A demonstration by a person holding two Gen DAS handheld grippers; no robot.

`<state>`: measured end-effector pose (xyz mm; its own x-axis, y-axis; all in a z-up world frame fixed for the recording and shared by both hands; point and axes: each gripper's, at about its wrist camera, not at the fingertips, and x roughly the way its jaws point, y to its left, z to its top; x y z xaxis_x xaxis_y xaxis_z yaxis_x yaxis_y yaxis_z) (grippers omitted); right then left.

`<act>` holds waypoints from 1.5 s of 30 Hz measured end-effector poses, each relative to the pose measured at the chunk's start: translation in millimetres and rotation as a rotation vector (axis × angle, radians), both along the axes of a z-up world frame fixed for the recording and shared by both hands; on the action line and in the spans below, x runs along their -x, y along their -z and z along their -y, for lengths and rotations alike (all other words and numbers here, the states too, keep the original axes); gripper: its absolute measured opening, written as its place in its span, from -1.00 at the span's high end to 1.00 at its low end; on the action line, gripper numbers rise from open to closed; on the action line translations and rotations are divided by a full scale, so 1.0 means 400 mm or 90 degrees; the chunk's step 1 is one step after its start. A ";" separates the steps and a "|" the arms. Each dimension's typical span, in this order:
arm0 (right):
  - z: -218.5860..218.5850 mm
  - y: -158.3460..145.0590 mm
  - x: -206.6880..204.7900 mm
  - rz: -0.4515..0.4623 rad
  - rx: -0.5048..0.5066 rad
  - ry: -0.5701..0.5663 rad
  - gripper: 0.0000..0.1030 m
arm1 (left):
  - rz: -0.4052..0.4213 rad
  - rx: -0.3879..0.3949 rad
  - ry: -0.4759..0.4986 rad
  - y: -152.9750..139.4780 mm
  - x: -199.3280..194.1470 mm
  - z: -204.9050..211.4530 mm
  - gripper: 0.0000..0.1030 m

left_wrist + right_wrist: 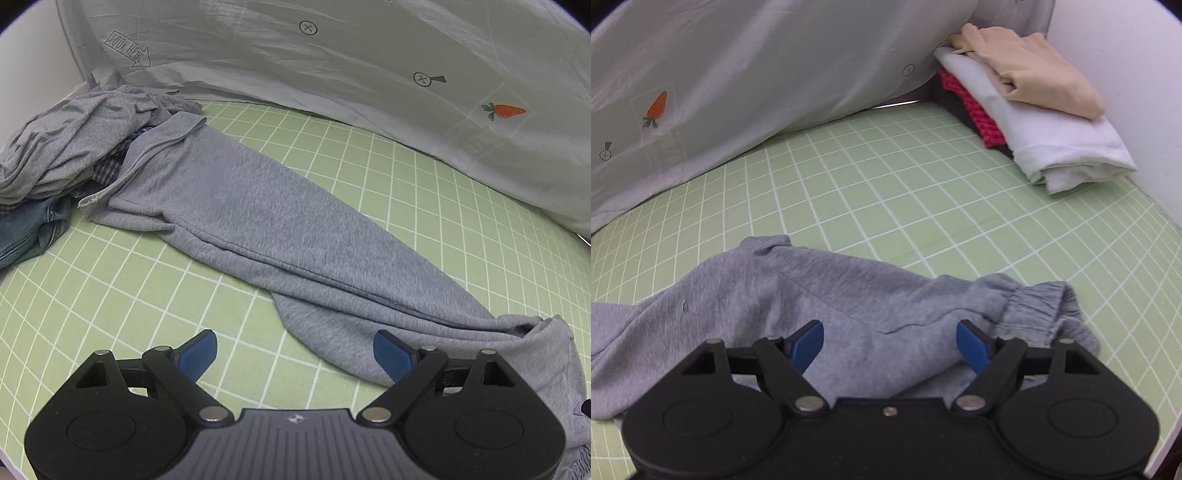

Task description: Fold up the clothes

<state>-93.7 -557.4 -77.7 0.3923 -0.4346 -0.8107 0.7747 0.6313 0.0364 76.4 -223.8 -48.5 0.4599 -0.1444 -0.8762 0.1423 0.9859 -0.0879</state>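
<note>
Now our gray pants (pixel 280 236) lie lengthwise between us; left tongs (pixel 295 356) and right tongs (pixel 890 345) gape empty, right nearer the cuffs.

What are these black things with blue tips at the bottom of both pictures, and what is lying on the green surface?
They are two hand-held claws; a person holds one in each hand. Each picture comes from a camera on one claw, looking forward along its fingers. The left claw and the right claw are both open and hold nothing. On the green grid mat lie grey sweatpants, stretched out long. The left view shows an unfolded heap of clothes at the back; the right view shows a folded stack. A white printed sheet hangs behind.
</note>
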 end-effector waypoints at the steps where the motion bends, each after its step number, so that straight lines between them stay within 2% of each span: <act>1: 0.003 0.007 -0.018 0.000 -0.013 0.000 -0.55 | -0.010 0.004 -0.002 0.014 -0.011 0.001 -0.78; 6: 0.007 0.044 -0.081 -0.018 -0.061 -0.007 -0.57 | -0.062 0.027 -0.012 0.086 -0.066 0.006 -0.74; 9: 0.007 0.065 -0.093 -0.041 -0.077 -0.012 -0.57 | -0.092 0.058 -0.020 0.121 -0.089 0.026 -0.56; 11: 0.007 0.075 -0.093 -0.048 -0.087 -0.014 -0.57 | -0.099 0.062 -0.017 0.133 -0.100 0.037 -0.51; 12: 0.006 0.079 -0.093 -0.050 -0.092 -0.016 -0.57 | -0.103 0.064 -0.016 0.138 -0.105 0.043 -0.42; 14: 0.003 0.085 -0.098 -0.058 -0.097 -0.022 -0.57 | -0.110 0.068 -0.012 0.150 -0.116 0.054 -0.20; 17: -0.001 0.088 -0.105 -0.064 -0.095 -0.033 -0.57 | -0.108 0.067 -0.017 0.157 -0.122 0.066 0.36; 18: -0.003 0.087 -0.107 -0.064 -0.095 -0.036 -0.57 | -0.110 0.074 -0.019 0.157 -0.121 0.067 0.91; 19: -0.004 0.086 -0.108 -0.063 -0.095 -0.039 -0.57 | -0.113 0.080 -0.021 0.158 -0.120 0.067 0.97; 22: -0.010 0.080 -0.105 -0.060 -0.094 -0.044 -0.56 | -0.100 0.092 -0.021 0.144 -0.104 0.064 0.98; 27: -0.031 0.055 -0.077 -0.033 -0.089 -0.048 -0.56 | -0.055 0.108 -0.022 0.068 -0.033 0.032 0.98; 31: -0.057 0.039 -0.041 -0.012 -0.090 -0.061 -0.56 | -0.035 0.102 -0.018 0.010 0.049 -0.022 0.98; 33: -0.070 0.032 -0.020 -0.002 -0.093 -0.069 -0.56 | -0.040 0.087 -0.007 -0.001 0.097 -0.050 0.98; 37: -0.093 0.027 0.010 0.001 -0.103 -0.086 -0.56 | -0.099 0.081 -0.024 0.029 0.172 -0.099 0.96; 38: -0.096 0.026 0.013 0.001 -0.104 -0.089 -0.56 | -0.106 0.082 -0.035 0.035 0.178 -0.108 0.94; 39: -0.097 0.023 0.012 0.002 -0.103 -0.090 -0.56 | -0.113 0.083 -0.045 0.042 0.184 -0.117 0.81; 41: -0.098 0.017 0.010 0.003 -0.099 -0.094 -0.56 | -0.100 0.085 -0.064 0.038 0.181 -0.125 0.79; 45: -0.096 -0.009 -0.029 0.029 -0.098 -0.103 -0.58 | -0.085 0.089 -0.092 0.033 0.160 -0.138 0.47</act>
